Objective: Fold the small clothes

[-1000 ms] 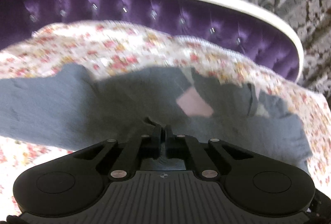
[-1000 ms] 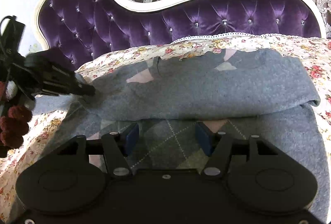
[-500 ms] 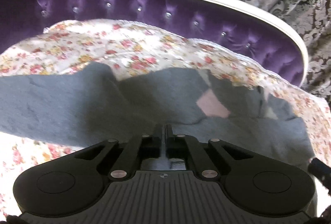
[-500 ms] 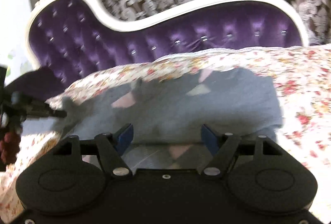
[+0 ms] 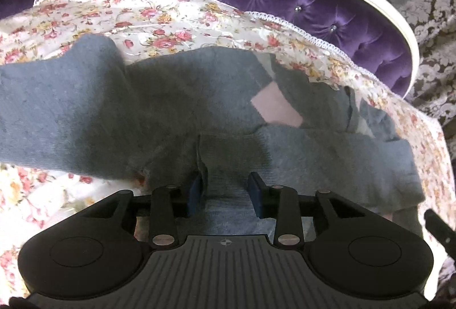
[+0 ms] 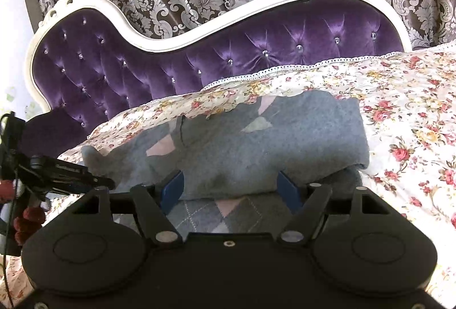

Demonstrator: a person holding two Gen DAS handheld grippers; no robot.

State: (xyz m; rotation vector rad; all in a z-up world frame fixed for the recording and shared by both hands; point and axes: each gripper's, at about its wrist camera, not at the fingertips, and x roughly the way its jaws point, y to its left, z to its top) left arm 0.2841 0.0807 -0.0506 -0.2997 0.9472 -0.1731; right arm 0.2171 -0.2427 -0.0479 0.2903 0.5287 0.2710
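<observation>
The sweater (image 6: pixel 256 146), grey with pink diamonds, lies folded on the flowered sheet (image 6: pixel 399 109) before the purple couch back (image 6: pixel 199 61), spreading ahead of both sets of jaws. The right gripper (image 6: pixel 232 185) stands wide apart above the fold, gripping nothing. The left gripper (image 5: pixel 225 183) is opening, with a flap of sweater between its blue pads (image 5: pixel 254 185).

**Left claw letting go, fold laid down**

The left claw (image 5: pixel 225 189), pinched shut on the grey sweater (image 5: pixel 176 109) a second ago, is being opened now, cloth loose between the pads. The right claw (image 6: pixel 229 189) has been widened slightly and lifted back.
</observation>
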